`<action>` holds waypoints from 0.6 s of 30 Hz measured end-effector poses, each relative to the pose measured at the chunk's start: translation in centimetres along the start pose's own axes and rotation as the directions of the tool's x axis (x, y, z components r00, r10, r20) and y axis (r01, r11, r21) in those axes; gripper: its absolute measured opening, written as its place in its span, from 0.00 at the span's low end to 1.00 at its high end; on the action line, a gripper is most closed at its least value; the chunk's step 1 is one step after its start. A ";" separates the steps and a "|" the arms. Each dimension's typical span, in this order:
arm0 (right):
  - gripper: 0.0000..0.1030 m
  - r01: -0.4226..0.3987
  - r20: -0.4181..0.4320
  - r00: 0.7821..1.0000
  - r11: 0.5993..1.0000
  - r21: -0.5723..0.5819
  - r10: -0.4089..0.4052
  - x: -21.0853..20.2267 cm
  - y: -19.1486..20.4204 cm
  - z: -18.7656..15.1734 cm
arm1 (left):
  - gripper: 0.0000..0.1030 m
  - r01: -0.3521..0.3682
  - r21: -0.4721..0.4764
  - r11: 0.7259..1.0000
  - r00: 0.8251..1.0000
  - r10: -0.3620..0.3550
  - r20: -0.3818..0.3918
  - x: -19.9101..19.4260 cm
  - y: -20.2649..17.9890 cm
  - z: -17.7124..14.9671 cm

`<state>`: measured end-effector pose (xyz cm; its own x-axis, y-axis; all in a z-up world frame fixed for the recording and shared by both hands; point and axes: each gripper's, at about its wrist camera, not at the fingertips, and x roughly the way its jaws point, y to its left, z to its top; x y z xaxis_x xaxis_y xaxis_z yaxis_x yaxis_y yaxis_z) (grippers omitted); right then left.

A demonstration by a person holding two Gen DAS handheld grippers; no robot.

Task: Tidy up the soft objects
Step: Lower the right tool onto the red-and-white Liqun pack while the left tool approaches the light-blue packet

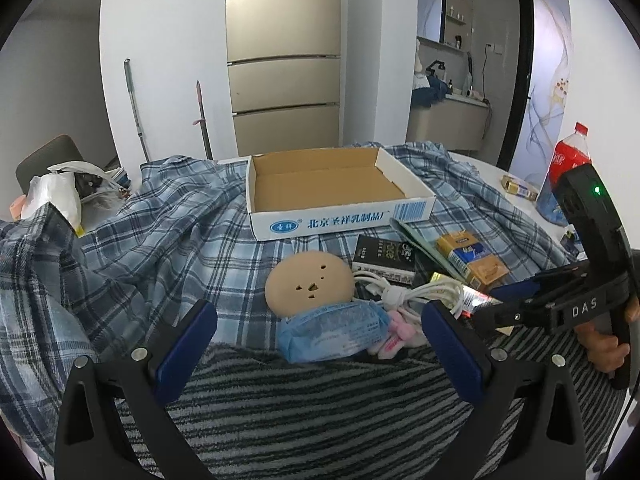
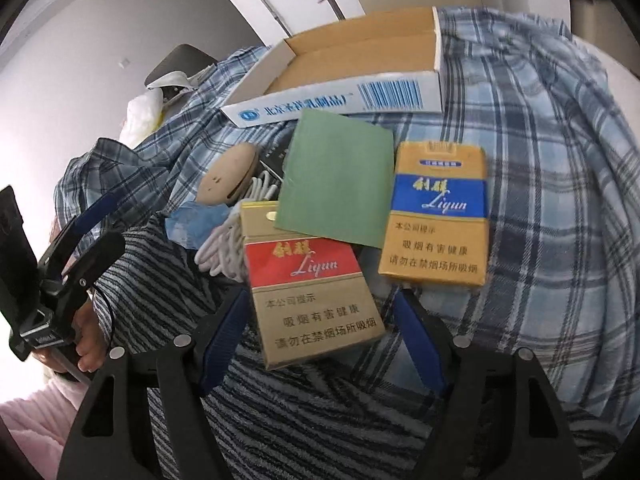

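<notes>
A blue tissue pack [image 1: 332,330] lies on the plaid cloth [image 1: 168,240], with a tan round pad [image 1: 310,282] behind it and a pink soft item [image 1: 396,332] to its right. My left gripper [image 1: 318,344] is open, its jaws on either side of the tissue pack and just short of it. My right gripper [image 2: 320,324] is open around the near end of a red and gold cigarette pack [image 2: 312,288]. The right gripper also shows in the left wrist view [image 1: 508,300]. The empty cardboard box [image 1: 340,216] stands behind.
A yellow and blue cigarette pack [image 2: 436,216], a green booklet [image 2: 336,176], a white coiled cable [image 1: 404,292] and a black box [image 1: 384,258] lie near. A striped towel [image 1: 320,412] is in front. A cola bottle [image 1: 568,168] stands right, plastic bags [image 1: 60,192] left.
</notes>
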<state>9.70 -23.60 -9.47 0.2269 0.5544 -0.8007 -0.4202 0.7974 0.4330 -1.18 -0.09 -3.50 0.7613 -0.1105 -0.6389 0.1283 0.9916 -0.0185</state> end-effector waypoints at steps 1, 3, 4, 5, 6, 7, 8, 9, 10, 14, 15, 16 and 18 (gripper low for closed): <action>0.69 -0.003 0.000 1.000 1.000 -0.005 0.003 0.0 0.1 0.0 | 1.00 0.000 -0.003 1.000 1.000 0.000 -0.012 0.2 0.1 0.0; 0.64 -0.012 -0.014 1.000 1.000 -0.028 0.011 0.2 0.5 0.0 | 1.00 0.007 -0.013 1.000 0.999 -0.007 -0.043 0.9 0.4 0.1; 0.62 -0.010 -0.020 1.000 0.999 -0.042 0.009 0.3 0.8 -0.1 | 1.00 0.013 -0.019 1.000 0.998 -0.014 -0.067 1.4 0.5 0.2; 0.61 -0.005 -0.019 1.000 0.998 -0.056 0.004 0.3 1.1 -0.2 | 1.00 0.016 -0.023 1.000 0.996 -0.018 -0.086 1.8 0.5 0.2; 0.59 -0.003 -0.015 1.000 0.997 -0.071 0.002 0.2 1.3 -0.2 | 1.00 0.017 -0.024 1.000 0.994 -0.019 -0.107 2.4 0.6 0.4; 0.59 0.001 -0.007 1.000 0.996 -0.085 -0.002 0.1 1.6 -0.3 | 1.00 0.016 -0.024 1.000 0.993 -0.019 -0.119 2.8 0.5 0.6; 0.58 0.014 0.007 1.000 0.995 -0.101 -0.013 -0.1 1.9 -0.5 | 1.00 0.018 -0.028 0.999 0.991 -0.022 -0.134 3.3 0.6 0.7; 0.58 0.029 0.021 0.999 0.993 -0.118 -0.027 -0.2 2.2 -0.5 | 1.00 0.024 -0.033 0.999 0.989 -0.029 -0.147 3.7 0.6 0.8; 0.58 0.043 0.036 0.999 0.990 -0.134 -0.038 -0.4 2.5 -0.6 | 1.00 0.034 -0.045 0.998 0.985 -0.041 -0.165 4.3 0.7 0.9; 0.57 0.125 0.088 0.990 0.971 -0.202 -0.110 -1.1 3.9 -1.3 | 1.00 0.048 -0.065 0.997 0.977 -0.061 -0.204 5.8 0.8 0.8; 0.57 0.143 0.084 0.988 0.966 -0.215 -0.128 -1.1 4.1 -1.4 | 1.00 0.050 -0.071 0.996 0.975 -0.064 -0.212 6.1 0.8 0.7; 0.57 0.156 0.075 0.987 0.962 -0.226 -0.142 -0.9 4.3 -1.5 | 1.00 0.048 -0.075 0.996 0.975 -0.064 -0.215 6.2 0.8 0.6; 0.57 0.166 0.045 0.986 0.959 -0.231 -0.160 -0.5 4.4 -1.5 | 1.00 0.047 -0.070 0.996 0.975 -0.061 -0.212 6.1 0.7 0.6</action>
<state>6.42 -20.72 -7.82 0.3310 0.4296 -0.8402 -0.5683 0.8015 0.1860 3.96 -0.09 -6.94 0.6000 -0.1537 -0.7851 0.1190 0.9876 -0.1025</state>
